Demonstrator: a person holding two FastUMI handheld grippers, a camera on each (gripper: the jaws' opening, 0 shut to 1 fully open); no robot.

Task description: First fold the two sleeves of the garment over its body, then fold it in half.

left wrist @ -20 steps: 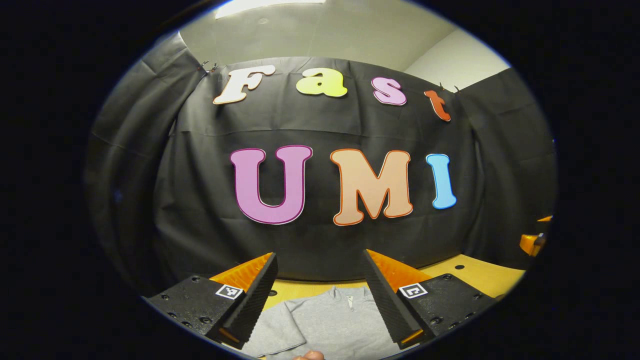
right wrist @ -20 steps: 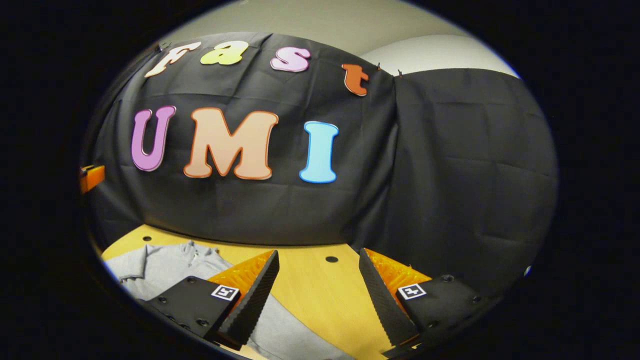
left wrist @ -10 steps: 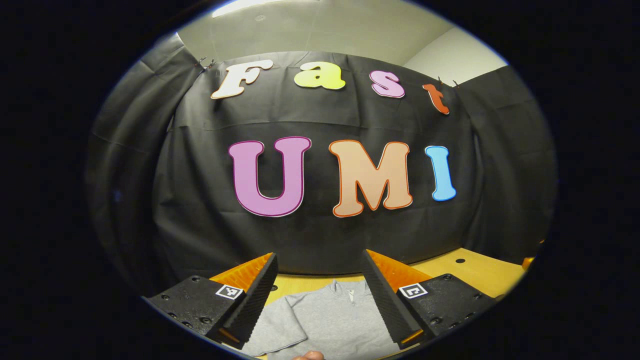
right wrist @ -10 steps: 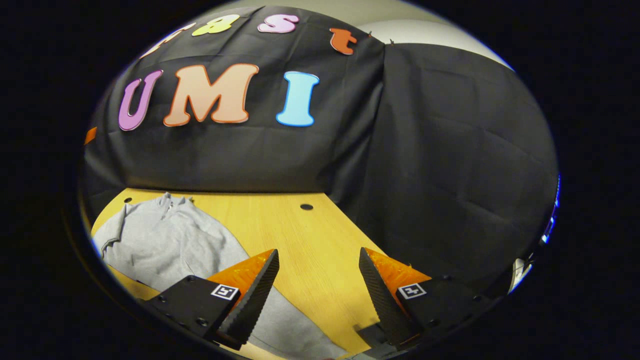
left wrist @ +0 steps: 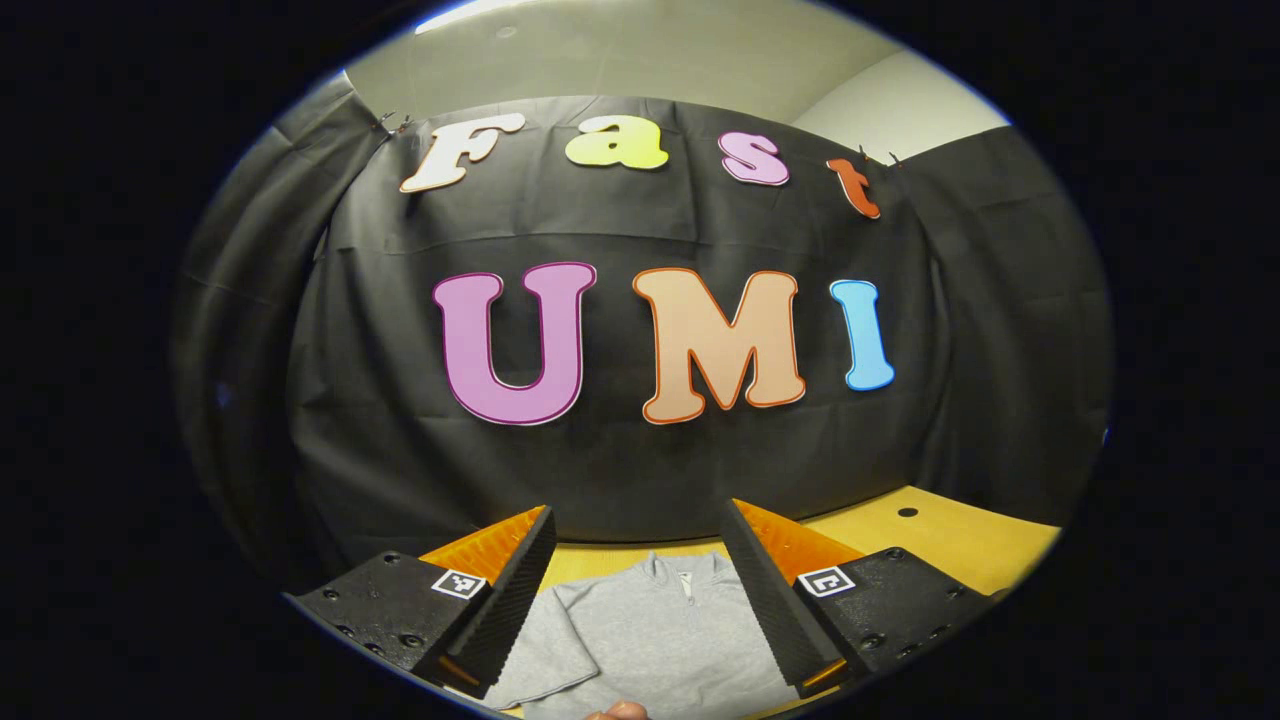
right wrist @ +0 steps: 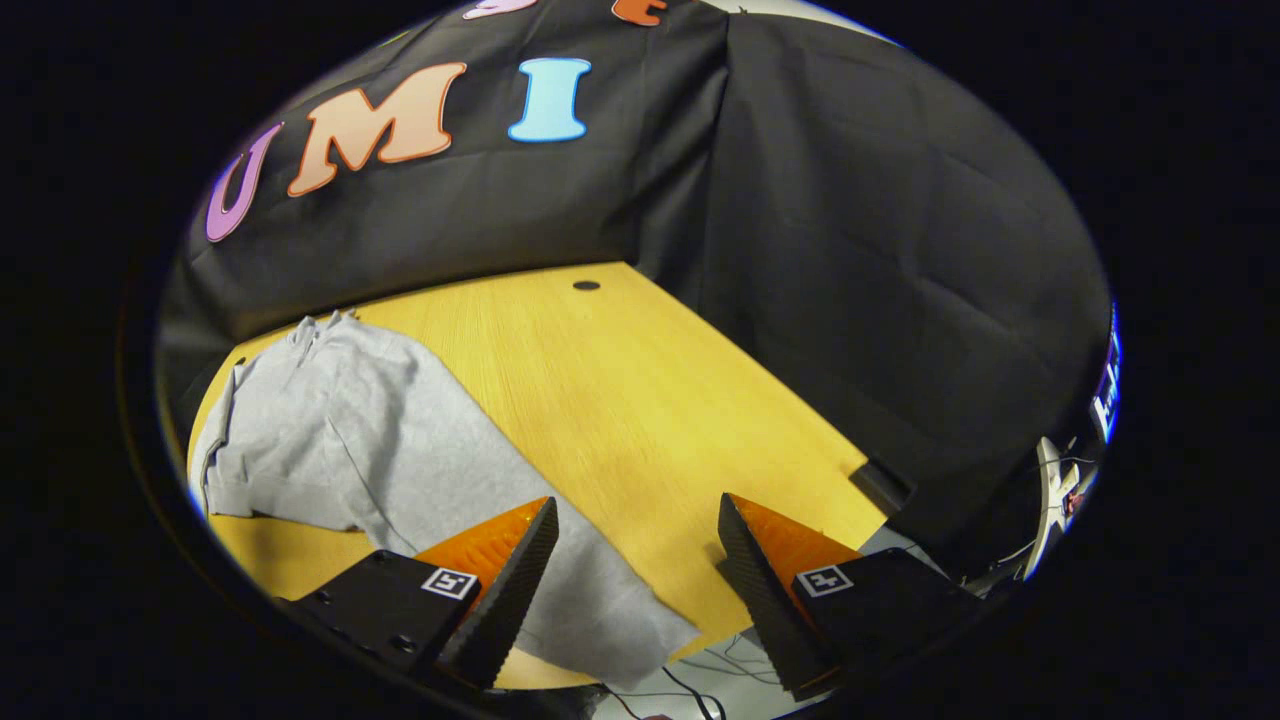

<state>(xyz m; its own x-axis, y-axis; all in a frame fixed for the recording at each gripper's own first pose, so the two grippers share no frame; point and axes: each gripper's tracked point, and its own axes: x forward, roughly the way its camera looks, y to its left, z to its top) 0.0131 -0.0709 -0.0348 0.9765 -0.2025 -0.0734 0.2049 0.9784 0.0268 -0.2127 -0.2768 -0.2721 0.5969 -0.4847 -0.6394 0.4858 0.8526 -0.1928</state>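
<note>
- two sleeves are left to fold, judging from how the grey garment [right wrist: 340, 430] lies flat and spread on the yellow table [right wrist: 640, 400], collar toward the back wall.
- your right gripper [right wrist: 635, 570] has its jaws spread, nothing between them. the right sleeve [right wrist: 590, 615] runs from the shoulder down to a cuff at the table's near edge, passing under and just beside the gripper's left-hand finger. its long axis slants from far-left to near-right in the right gripper view.
- so that cuff is your nearest grab, i'd judge: it sits a little left of the gap, low and close. shift slightly left and down to straddle it, then carry it leftward over the body.
- your left gripper [left wrist: 635, 590] is spread wide too, holding nothing, pointed level at the wall; the garment [left wrist: 660, 640] lies below and ahead between its fingers, collar far.
- the left sleeve [left wrist: 545, 655] bends off toward its left-hand finger; its cuff end is hidden behind that finger.
</note>
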